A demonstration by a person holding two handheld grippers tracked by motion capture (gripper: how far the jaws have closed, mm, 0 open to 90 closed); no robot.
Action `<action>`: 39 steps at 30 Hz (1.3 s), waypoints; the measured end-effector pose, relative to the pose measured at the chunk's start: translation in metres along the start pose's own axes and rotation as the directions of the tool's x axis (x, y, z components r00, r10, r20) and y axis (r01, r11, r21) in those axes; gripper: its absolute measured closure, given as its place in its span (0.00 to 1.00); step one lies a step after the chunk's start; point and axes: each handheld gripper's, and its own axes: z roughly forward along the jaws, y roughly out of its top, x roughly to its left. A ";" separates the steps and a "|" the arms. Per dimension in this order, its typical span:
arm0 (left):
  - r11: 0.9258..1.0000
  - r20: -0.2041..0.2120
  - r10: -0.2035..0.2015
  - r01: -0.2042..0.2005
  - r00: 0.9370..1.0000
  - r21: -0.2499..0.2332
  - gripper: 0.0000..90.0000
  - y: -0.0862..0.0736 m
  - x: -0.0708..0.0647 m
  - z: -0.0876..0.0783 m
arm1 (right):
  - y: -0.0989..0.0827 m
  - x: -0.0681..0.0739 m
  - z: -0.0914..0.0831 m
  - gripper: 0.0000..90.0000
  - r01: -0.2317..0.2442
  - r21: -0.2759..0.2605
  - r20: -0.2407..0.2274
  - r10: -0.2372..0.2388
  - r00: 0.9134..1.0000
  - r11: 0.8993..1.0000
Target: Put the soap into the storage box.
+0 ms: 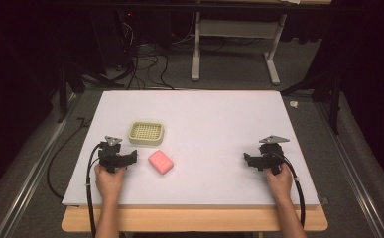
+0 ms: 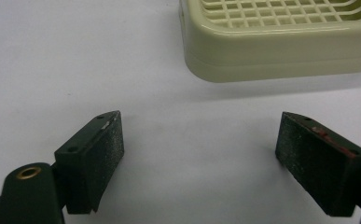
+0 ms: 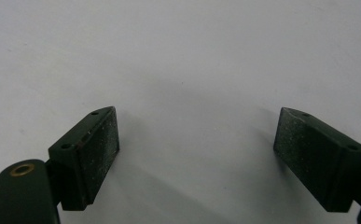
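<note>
A pink soap bar [image 1: 160,162] lies on the white board [image 1: 204,119], just in front of a cream soap dish [image 1: 146,133] with a grid top. My left gripper [image 1: 116,157] rests on the board left of the soap, held by a hand. In the left gripper view it [image 2: 199,135] stands open with bare board between its jaws, and the dish [image 2: 281,42] lies a short way ahead to the right. My right gripper [image 1: 260,159] sits at the board's right side; in the right gripper view it [image 3: 197,135] is open over bare board.
The white board lies on a wooden table [image 1: 194,220] whose front edge shows below it. Cables [image 1: 145,64] and a table frame [image 1: 234,44] are on the floor beyond. Metal rails [image 1: 31,168] run along both sides.
</note>
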 end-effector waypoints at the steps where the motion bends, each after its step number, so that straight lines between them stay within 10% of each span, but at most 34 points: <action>1: 1.000 0.000 0.000 0.000 1.000 0.000 0.18 0.000 0.000 0.000 | 0.000 0.000 0.000 0.16 0.000 0.000 0.000 0.000 1.000 1.000; 39: 1.000 -0.006 -0.015 0.015 1.000 -0.002 0.16 0.001 0.001 -0.001 | 0.000 0.000 0.000 0.16 -0.001 0.000 -0.001 0.001 1.000 1.000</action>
